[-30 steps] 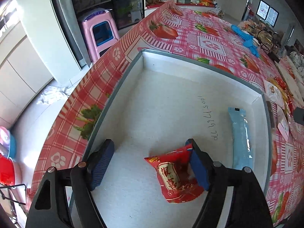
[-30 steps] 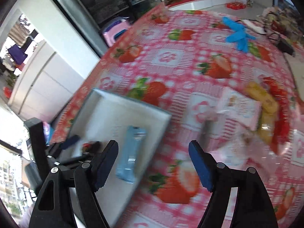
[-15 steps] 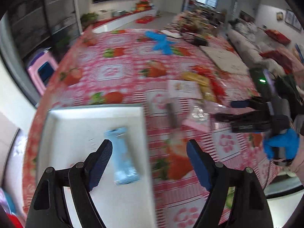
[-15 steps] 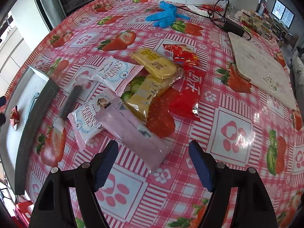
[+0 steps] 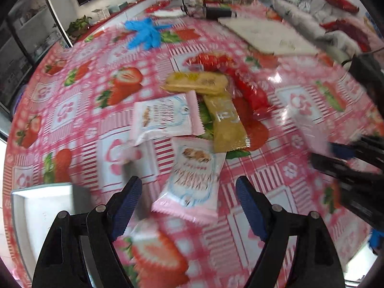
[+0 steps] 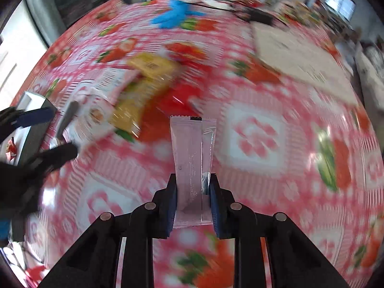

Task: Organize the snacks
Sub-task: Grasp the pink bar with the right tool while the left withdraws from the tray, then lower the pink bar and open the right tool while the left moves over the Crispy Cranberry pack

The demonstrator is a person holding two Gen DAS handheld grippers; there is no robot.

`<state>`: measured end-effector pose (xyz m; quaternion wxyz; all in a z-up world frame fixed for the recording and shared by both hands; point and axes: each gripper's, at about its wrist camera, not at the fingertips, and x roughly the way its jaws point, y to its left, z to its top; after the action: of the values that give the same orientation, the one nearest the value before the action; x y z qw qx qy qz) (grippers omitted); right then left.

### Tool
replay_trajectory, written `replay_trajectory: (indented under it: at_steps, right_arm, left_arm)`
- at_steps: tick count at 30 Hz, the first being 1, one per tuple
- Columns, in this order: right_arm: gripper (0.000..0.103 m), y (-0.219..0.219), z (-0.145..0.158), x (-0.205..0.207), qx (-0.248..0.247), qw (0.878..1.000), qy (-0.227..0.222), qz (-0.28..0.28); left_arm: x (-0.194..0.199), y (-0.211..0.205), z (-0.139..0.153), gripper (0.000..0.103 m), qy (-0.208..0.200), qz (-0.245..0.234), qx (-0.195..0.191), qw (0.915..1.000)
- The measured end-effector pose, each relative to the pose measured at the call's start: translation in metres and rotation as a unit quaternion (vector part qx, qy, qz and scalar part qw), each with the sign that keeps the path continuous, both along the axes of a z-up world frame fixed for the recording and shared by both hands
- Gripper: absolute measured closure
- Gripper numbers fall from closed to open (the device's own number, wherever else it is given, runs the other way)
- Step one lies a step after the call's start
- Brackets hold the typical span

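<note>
Right gripper had the pale pink bar; left one was lining up on the pink-and-white packet

The right gripper (image 6: 192, 198) was clamped on the pale pink bar (image 6: 193, 148), pinching it near its lower end so most of the wrapper stood up clear of the strawberry tablecloth (image 6: 254, 134), and I judged that low pinch would let the bar swing, so a steady carry toward the white tray (image 6: 28, 100) at the table's left edge suited it best. The left gripper (image 5: 188, 207) hung with its fingers spread wide and empty, the pink-and-white packet (image 5: 192, 180) lying flat between and just ahead of them, a second one like it (image 5: 165, 117) and the yellow packets (image 5: 225, 120) close behind. Coming straight down across that near packet's narrow width looked the clean way in, keeping the tips off the neighbours
</note>
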<state>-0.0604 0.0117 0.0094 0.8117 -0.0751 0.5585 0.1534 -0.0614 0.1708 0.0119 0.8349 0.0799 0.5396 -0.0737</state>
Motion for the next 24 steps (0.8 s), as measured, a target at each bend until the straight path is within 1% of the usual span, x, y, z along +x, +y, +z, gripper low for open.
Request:
replay_trajectory:
  at_steps: [1,2,3,4,7,9,12,14,15,16,17,18,19,21,24]
  right_arm:
    - [0.077,-0.013,0.0,-0.007,0.002,1.0,0.001,-0.011]
    - [0.077,-0.019,0.001,-0.011,0.004,1.0,0.001,-0.017]
    - [0.077,-0.027,0.002,-0.017,0.008,1.0,0.002,-0.023]
    - [0.077,-0.035,0.002,-0.024,0.01,0.999,0.001,-0.031]
    - [0.077,-0.049,0.004,-0.039,0.015,0.999,0.001,-0.041]
    - [0.077,-0.056,0.005,-0.053,0.015,0.999,0.002,-0.041]
    - [0.077,-0.062,0.006,-0.075,0.022,0.999,0.003,-0.044]
    - [0.076,-0.067,0.006,-0.087,0.027,0.999,0.003,-0.042]
    - [0.075,-0.067,0.006,-0.092,0.027,0.999,0.003,-0.037]
    - [0.061,-0.068,0.007,-0.094,0.029,0.999,0.003,-0.035]
    - [0.024,-0.068,0.007,-0.096,0.031,0.999,0.003,-0.036]
    - [0.009,-0.07,0.007,-0.097,0.029,0.999,-0.002,-0.041]
    - [0.003,-0.072,0.009,-0.099,0.024,0.998,-0.018,-0.051]
    - [0.003,-0.076,0.011,-0.099,0.021,0.998,-0.028,-0.061]
    - [0.003,-0.079,0.006,-0.09,0.039,0.996,-0.017,-0.08]
  left_arm:
    - [0.003,-0.002,-0.004,0.03,0.005,0.002,0.003,1.0]
    - [0.004,-0.005,-0.007,0.034,0.009,0.007,-0.001,0.9999]
    - [0.003,-0.004,-0.006,0.053,0.006,0.012,-0.014,0.9998]
    - [0.002,-0.005,-0.006,0.056,0.014,0.016,-0.022,0.9995]
    - [-0.016,-0.01,-0.006,0.056,0.019,0.029,-0.023,0.9991]
    - [-0.047,-0.013,-0.006,0.056,0.011,0.034,-0.032,0.9988]
    - [-0.098,-0.015,-0.006,0.054,-0.009,0.057,-0.027,0.998]
    - [-0.118,-0.01,-0.006,0.037,-0.016,0.083,-0.026,0.9961]
    - [-0.124,-0.007,-0.006,0.021,-0.025,0.096,-0.021,0.9948]
    - [-0.128,-0.004,-0.003,0.019,-0.042,0.104,-0.018,0.9935]
    - [-0.127,-0.002,-0.002,0.019,-0.051,0.104,-0.016,0.9932]
    - [-0.124,-0.001,-0.001,0.019,-0.05,0.1,-0.015,0.9936]
    - [-0.12,-0.001,-0.001,0.019,-0.044,0.096,-0.014,0.9943]
    - [-0.112,-0.003,-0.003,0.018,-0.038,0.089,-0.013,0.9952]
    - [-0.102,-0.01,-0.012,0.018,-0.037,0.081,-0.004,0.996]
